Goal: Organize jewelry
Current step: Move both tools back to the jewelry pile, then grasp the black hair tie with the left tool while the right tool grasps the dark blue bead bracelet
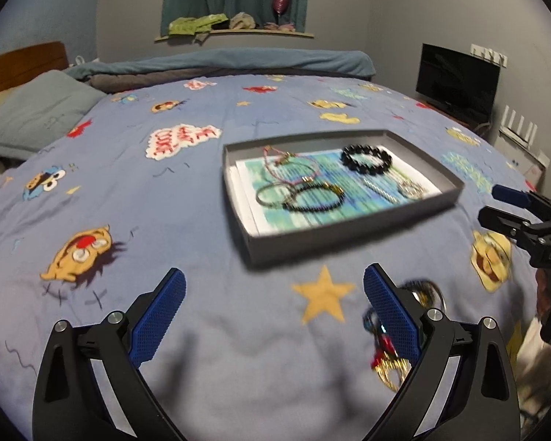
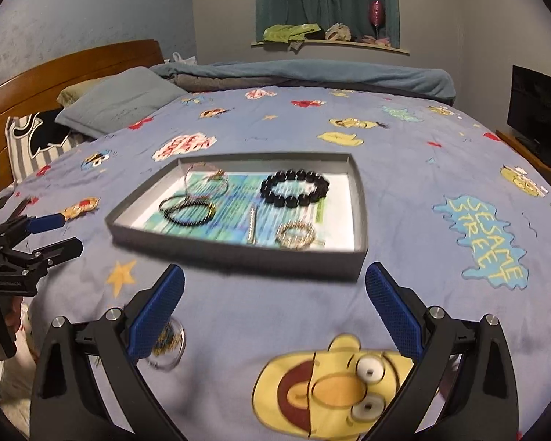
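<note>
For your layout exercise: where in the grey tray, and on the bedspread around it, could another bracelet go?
Free: the tray's white right strip beside the black bead bracelet, and its near-left corner. Crowded: the thin bracelets at left. Bedspread before the tray is bare.

Ahead of the left gripper [image 1: 273,296], whose jaws stand wide with nothing between them, the tray [image 1: 352,229] lies on the bedspread [image 1: 202,228], a little to the right of the jaw line, and holds the beaded bracelet [image 1: 366,159] in its far right part, two thin bracelets [image 1: 299,194] in its near left part and a chain bracelet [image 1: 410,188] in its near right part. Just outside that gripper's right jaw, nearer than the tray, a small heap of loose jewelry [image 1: 389,362] lies on the bedspread, partly hidden behind the finger. The right gripper [image 2: 275,296] also has the tray straight ahead of its wide, empty jaws, a ring-shaped piece [image 2: 170,345] lies just behind its left jaw, and pillows [image 2: 121,99] lie far off to the left beyond the tray.
</note>
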Motion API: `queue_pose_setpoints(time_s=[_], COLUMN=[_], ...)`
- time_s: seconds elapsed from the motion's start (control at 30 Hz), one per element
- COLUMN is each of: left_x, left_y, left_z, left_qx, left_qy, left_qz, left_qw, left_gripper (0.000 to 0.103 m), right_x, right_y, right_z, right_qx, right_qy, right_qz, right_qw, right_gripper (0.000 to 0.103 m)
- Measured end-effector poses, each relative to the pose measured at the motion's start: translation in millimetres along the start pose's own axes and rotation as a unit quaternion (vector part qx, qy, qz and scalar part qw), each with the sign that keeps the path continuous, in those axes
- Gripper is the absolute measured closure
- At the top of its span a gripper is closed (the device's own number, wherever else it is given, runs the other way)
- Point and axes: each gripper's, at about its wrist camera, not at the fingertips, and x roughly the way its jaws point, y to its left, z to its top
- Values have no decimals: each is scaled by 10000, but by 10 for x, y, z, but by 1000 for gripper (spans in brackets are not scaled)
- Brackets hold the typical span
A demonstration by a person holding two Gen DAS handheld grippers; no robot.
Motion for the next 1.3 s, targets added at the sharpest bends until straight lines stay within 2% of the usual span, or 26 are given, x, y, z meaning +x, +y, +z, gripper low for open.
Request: queue_pose_setpoints(time_s=[0.17,0.3,0.37,0.47,0.67,0.7,0.73,0.83,0.87,0.93,1.03,1.2,1.3], left_x=[-55,-75,-69,-31,-12,-12,-11,25,46,73,105,179,218], left_y=[-112,-221,-306,-461,-636,-671,-705,-781,-809,-841,-889,-956,-950], left_z=[-171,-305,-346,-392,-440,-445,-450,-460,-470,-482,-503,-517,-500], left_qx=[62,-50,42,315,459,515,571,704,749,808,932,1145,1188], left_qy=[54,63,95,165,151,136,134,240,290,333,382,426,445], left_qz=[-113,-465,-606,-584,-765,-779,-829,-994,-1062,-1124,-1173,-1037,-984], left_qw=[9999,9989,9981,9977,9959,9955,9948,9923,9911,9898,9880,9871,9870], left_gripper=[6,6,6,6,10,14,23,44,47,63,71,80,95], right_x=[-28,-16,-23,-51,-38,-35,-35,-34,-28,-18,-10,15,45], right_y=[11,5,-8,-34,-49,-49,-49,-40,-30,-9,6,39,143], right_z=[-198,-336,-377,-427,-534,-552,-564,-600,-612,-630,-643,-631,-619], right_qx=[35,38,46,93,92,94,95,98,92,54,32,113,-8], right_qy=[142,299,335,357,474,496,506,527,541,559,568,570,567], right_qz=[52,47,43,70,123,148,163,253,285,316,335,467,530], right_qw=[9999,9995,9994,9993,9988,9986,9985,9982,9981,9979,9978,9972,9970], right_gripper=[5,5,5,5,5,5,5,5,5,5,5,5,5])
